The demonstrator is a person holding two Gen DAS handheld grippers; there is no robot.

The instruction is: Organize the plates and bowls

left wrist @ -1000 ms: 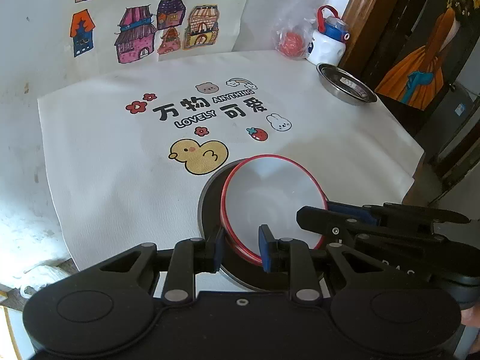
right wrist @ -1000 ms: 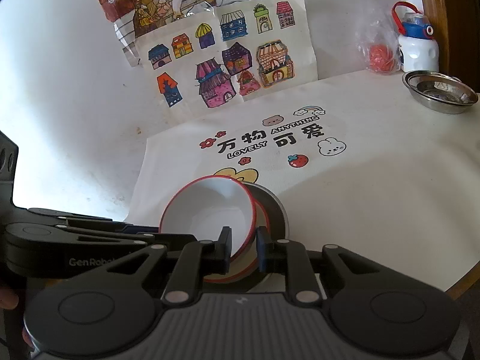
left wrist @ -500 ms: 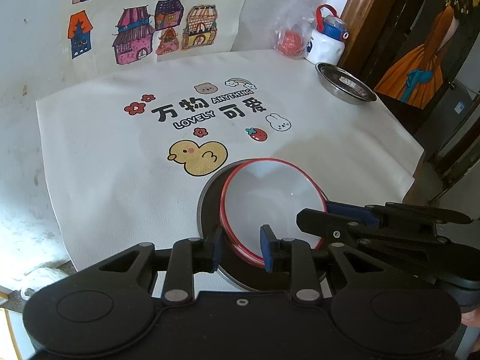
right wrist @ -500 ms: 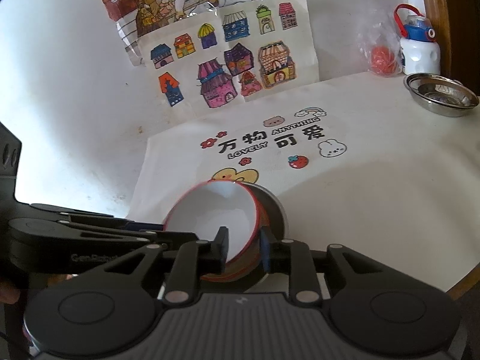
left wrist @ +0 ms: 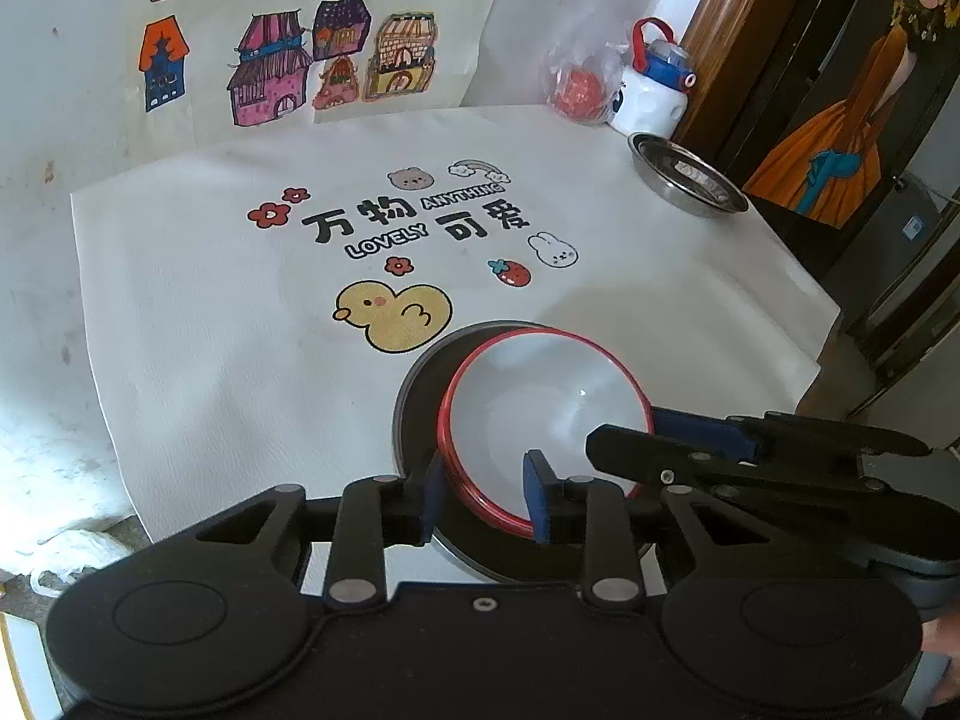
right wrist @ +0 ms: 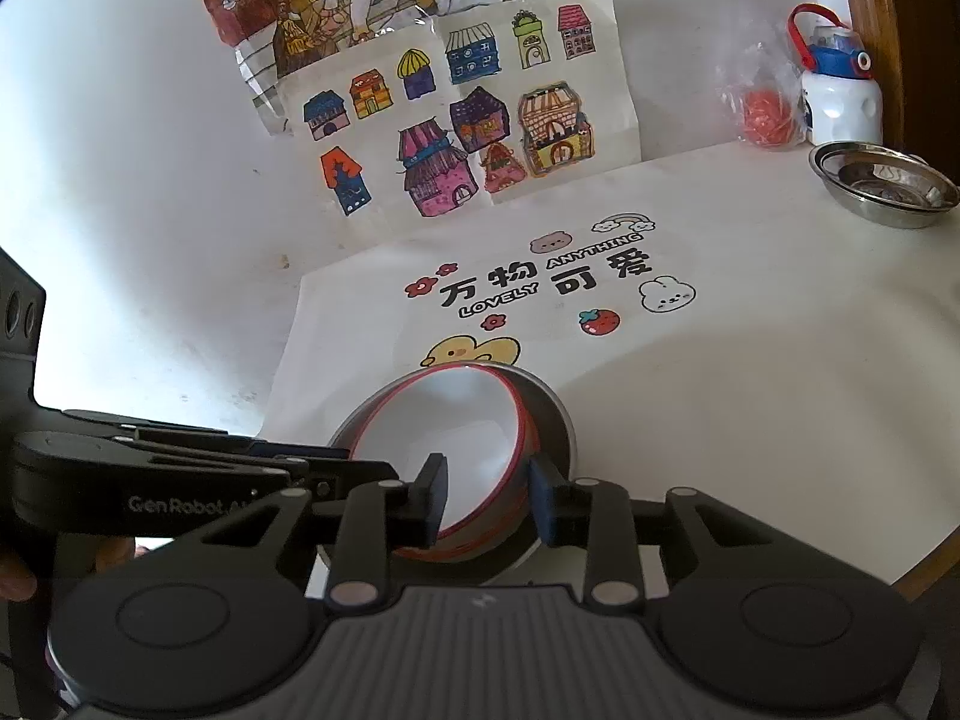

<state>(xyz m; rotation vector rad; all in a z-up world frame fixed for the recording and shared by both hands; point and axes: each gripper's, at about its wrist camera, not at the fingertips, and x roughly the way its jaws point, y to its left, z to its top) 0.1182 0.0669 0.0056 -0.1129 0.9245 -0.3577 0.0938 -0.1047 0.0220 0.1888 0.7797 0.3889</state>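
Tablecloth with cartoon prints, steel bowl far corner

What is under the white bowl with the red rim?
Under the white bowl sits a dark plate, on the printed mat. Only the plate's left and near edge shows; its middle is covered by the bowl. Both grippers' jaws straddle the bowl's rim.

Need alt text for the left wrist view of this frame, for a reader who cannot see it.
The left gripper straddles the near rim of a red-rimmed white bowl sitting in a dark plate, while the right gripper reaches to the bowl's right edge. They rest on a white mat printed with a yellow duck; a steel bowl stands far right.
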